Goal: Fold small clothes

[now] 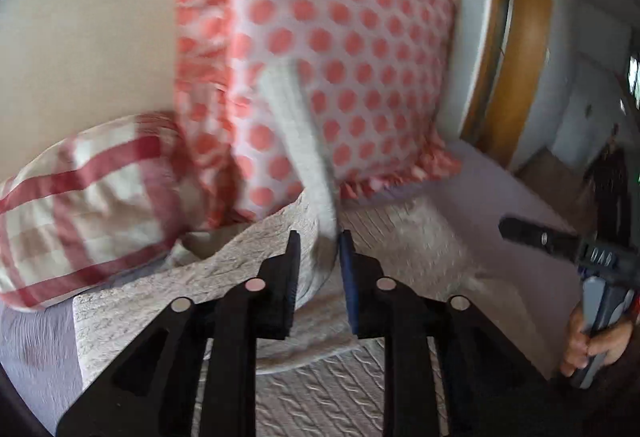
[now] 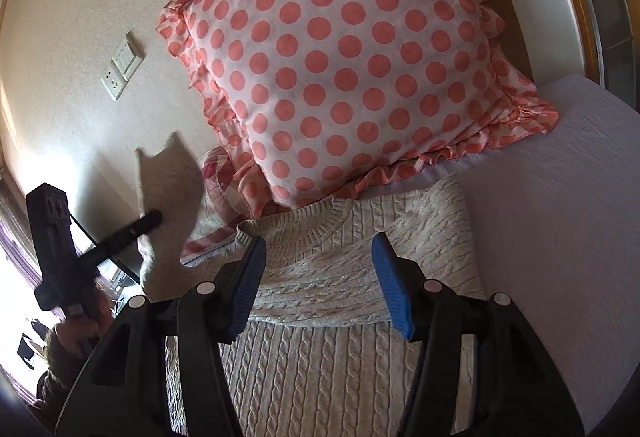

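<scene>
A cream cable-knit sweater (image 2: 320,357) lies on the bed, neckline toward the pillows, its right sleeve folded across the chest. My left gripper (image 1: 319,249) is shut on the sweater's left sleeve (image 1: 298,125) and holds it up in the air; in the right wrist view the lifted sleeve (image 2: 170,181) hangs from that gripper (image 2: 154,217) at the left. My right gripper (image 2: 318,249) is open and empty, hovering just above the sweater's chest below the neckline. It also shows in the left wrist view (image 1: 516,229) at the right edge.
A polka-dot pillow (image 2: 348,69) leans on the wall behind the sweater. A red-checked pillow (image 1: 88,205) lies to its left. The lilac bedspread (image 2: 540,197) extends to the right. A wall socket panel (image 2: 122,65) and a wooden door frame (image 1: 516,49) stand beyond.
</scene>
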The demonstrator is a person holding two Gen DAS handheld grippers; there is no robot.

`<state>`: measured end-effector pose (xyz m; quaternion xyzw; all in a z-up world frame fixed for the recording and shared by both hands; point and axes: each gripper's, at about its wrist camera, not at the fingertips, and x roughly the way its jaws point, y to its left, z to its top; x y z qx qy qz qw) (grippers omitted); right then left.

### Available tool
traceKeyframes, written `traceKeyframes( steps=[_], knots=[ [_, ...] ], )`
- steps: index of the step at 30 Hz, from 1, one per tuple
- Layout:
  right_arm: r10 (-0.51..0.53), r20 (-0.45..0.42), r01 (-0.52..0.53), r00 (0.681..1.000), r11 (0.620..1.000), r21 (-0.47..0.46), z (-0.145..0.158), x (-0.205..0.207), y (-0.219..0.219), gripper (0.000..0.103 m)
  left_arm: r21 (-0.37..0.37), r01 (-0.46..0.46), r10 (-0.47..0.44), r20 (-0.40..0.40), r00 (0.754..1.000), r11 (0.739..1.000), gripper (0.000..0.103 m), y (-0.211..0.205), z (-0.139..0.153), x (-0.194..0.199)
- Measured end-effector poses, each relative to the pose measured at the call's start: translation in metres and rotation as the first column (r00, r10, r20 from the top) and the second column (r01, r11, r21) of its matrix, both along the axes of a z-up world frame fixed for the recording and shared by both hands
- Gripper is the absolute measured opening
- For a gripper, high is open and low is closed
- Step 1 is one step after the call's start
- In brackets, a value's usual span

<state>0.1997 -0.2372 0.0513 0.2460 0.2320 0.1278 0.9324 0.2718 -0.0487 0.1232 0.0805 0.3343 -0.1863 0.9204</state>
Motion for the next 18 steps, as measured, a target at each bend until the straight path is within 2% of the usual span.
traceKeyframes(
  steps=[1,2,3,4,5,7,9,11,15,16,17,18],
  knots=[
    [-0.004,-0.027,0.004,1.000,1.000,0.019,-0.004,0.004,-0.006,0.057,0.078,0.031,-0.030,-0.016,0.999,0.996,0.024,-0.025,-0.019,-0.003],
    [-0.010,-0.052,0.011,0.999,0.999,0.034,-0.008,0.007,-0.013,0.057,0.116,0.052,-0.050,-0.021,0.999,0.992,0.024,-0.036,-0.031,-0.011],
    [-0.011,-0.066,0.014,0.998,0.999,0.041,-0.011,0.009,-0.018,0.057,0.121,0.065,-0.063,-0.018,0.998,0.990,0.024,-0.036,-0.037,-0.020],
    [-0.010,-0.078,0.013,0.997,0.999,0.032,-0.013,0.012,-0.021,0.057,0.110,0.061,-0.060,-0.014,0.998,0.992,0.028,-0.028,-0.038,-0.029],
    [-0.014,-0.095,0.015,0.995,1.000,0.013,-0.015,0.016,-0.023,0.056,0.082,0.042,-0.041,-0.014,0.999,0.996,0.037,-0.013,-0.037,-0.037],
    [-0.024,-0.129,0.023,0.991,1.000,-0.014,-0.022,0.029,-0.024,0.052,0.005,-0.010,0.010,-0.011,1.000,1.000,0.049,0.026,-0.029,-0.057],
    [-0.052,-0.177,0.043,0.983,0.997,-0.057,-0.034,0.048,-0.024,0.046,-0.046,-0.077,0.076,-0.021,0.997,0.996,0.052,0.068,-0.021,-0.075],
    [-0.081,-0.233,0.061,0.969,0.994,-0.094,-0.049,0.070,-0.026,0.046,-0.071,-0.147,0.144,-0.046,0.989,0.987,0.061,0.105,-0.020,-0.096],
    [-0.117,-0.308,0.088,0.944,0.991,-0.106,-0.073,0.103,-0.032,0.046,-0.098,-0.289,0.274,-0.138,0.952,0.952,0.067,0.171,-0.033,-0.130],
    [-0.120,-0.305,0.089,0.945,0.989,-0.114,-0.076,0.108,-0.031,0.035,-0.106,-0.315,0.296,-0.162,0.941,0.943,0.068,0.183,-0.039,-0.138],
    [-0.126,-0.296,0.091,0.947,0.987,-0.130,-0.079,0.110,-0.031,0.012,-0.121,-0.335,0.310,-0.187,0.932,0.934,0.068,0.194,-0.044,-0.147],
    [-0.134,-0.294,0.099,0.946,0.986,-0.131,-0.080,0.110,-0.031,0.012,-0.140,-0.353,0.320,-0.214,0.923,0.925,0.068,0.203,-0.050,-0.154]
  ],
)
